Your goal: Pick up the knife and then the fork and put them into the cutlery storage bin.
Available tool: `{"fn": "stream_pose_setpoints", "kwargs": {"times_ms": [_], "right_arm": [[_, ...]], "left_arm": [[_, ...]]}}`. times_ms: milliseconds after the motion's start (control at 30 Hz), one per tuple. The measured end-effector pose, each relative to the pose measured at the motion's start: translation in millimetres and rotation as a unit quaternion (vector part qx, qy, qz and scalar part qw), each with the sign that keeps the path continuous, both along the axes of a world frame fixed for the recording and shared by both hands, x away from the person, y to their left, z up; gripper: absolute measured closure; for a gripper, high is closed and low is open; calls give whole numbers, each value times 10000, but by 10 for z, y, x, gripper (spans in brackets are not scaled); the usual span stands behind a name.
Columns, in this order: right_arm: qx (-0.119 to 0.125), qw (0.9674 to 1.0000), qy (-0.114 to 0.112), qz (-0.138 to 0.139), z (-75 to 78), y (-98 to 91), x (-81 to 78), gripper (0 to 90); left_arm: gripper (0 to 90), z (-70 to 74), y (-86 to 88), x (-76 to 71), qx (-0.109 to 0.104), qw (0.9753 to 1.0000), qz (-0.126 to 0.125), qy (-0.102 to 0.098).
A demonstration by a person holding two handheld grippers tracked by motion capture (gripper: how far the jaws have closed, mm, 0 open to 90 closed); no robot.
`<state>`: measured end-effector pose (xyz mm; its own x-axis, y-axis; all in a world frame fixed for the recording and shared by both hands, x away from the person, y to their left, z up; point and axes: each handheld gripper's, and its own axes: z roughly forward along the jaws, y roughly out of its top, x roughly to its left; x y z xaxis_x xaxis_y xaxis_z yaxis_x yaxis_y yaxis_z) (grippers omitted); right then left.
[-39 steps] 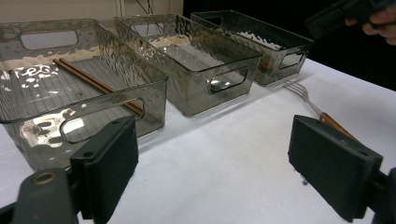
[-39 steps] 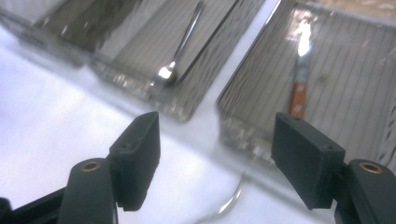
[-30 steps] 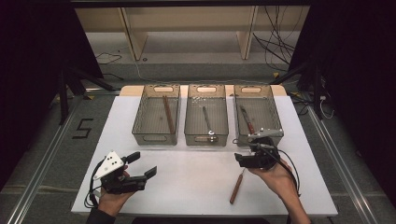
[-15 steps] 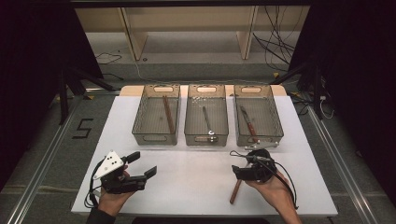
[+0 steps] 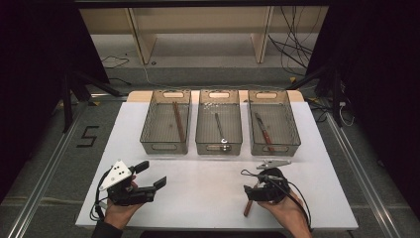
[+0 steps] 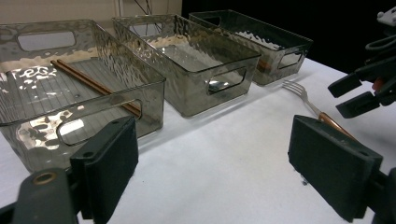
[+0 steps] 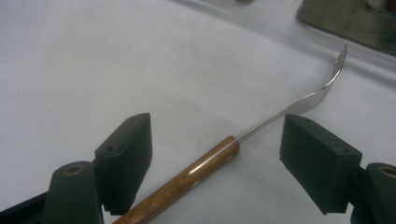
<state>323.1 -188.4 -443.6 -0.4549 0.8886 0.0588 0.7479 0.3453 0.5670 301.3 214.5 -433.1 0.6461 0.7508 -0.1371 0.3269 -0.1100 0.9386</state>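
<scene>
A fork (image 7: pixel 205 163) with a wooden handle and metal tines lies on the white table (image 5: pixel 208 178) near its front right. My right gripper (image 7: pixel 217 140) is low over it and open, one jaw on each side of the handle's upper end and neither touching it. In the high view that gripper (image 5: pixel 251 194) covers most of the fork (image 5: pixel 246 207). My left gripper (image 5: pixel 151 174) rests open and empty at the front left. From the left gripper (image 6: pixel 219 154), I see the fork (image 6: pixel 303 95) and the right gripper (image 6: pixel 364 88) off to the right.
Three clear bins stand in a row at the back. The left bin (image 5: pixel 148 134) holds chopsticks (image 5: pixel 178 121), the middle bin (image 5: pixel 200 134) a spoon (image 5: pixel 219 126), the right bin (image 5: pixel 294 134) a wood-handled knife (image 5: pixel 263 131). Dark floor and cables surround the table.
My right gripper has come from just in front of the right bin toward the table's near edge and sunk down over the fork's handle. The left gripper has stayed put.
</scene>
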Motion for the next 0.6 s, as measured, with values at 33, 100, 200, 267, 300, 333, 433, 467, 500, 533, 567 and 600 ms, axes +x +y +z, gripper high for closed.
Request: {"fn": "stream_pose_setpoints", "kwargs": {"times_ms": [33, 100, 200, 267, 300, 333, 433, 467, 500, 533, 567, 600], "right_arm": [[-33, 10000, -4, -13, -21, 7, -11, 260], [-107, 9999, 27, -52, -54, 22, -34, 260], [-153, 9998, 69, -111, -97, 28, -75, 261], [-123, 9998, 84, -138, -113, 34, -93, 264], [-122, 9998, 103, -135, -120, 42, -102, 264], [-135, 9998, 110, -123, -129, 52, -107, 265], [-230, 9995, 146, -136, -162, 78, -104, 266], [-280, 9993, 150, -174, -175, 80, -100, 267], [-288, 9993, 157, -183, -185, 77, -97, 268], [-262, 9992, 199, -205, -200, 72, -90, 269], [-273, 9992, 207, -224, -208, 71, -89, 270], [-278, 9991, 227, -231, -220, 68, -86, 270]], "left_arm": [[157, 1, 2, 0, -2, 10000, 2, -2], [157, 0, 4, -2, -19, 10000, 3, -5], [156, 1, 10, -9, -4, 10000, -3, -14], [157, 3, 9, -12, -10, 10000, -3, -12], [157, 1, 7, -14, -3, 10000, -4, -12], [156, 0, 4, -14, 4, 10000, -4, -9], [157, -2, 1, -15, 19, 10000, -12, -13], [157, -2, 1, -15, 16, 10000, -18, -8], [157, -3, 3, -13, 24, 10000, -22, -4], [157, -4, 4, -12, 25, 10000, -15, -7], [157, -4, 3, -11, 18, 10000, -18, -1], [157, -4, 2, -11, 18, 10000, -18, -2]]}}
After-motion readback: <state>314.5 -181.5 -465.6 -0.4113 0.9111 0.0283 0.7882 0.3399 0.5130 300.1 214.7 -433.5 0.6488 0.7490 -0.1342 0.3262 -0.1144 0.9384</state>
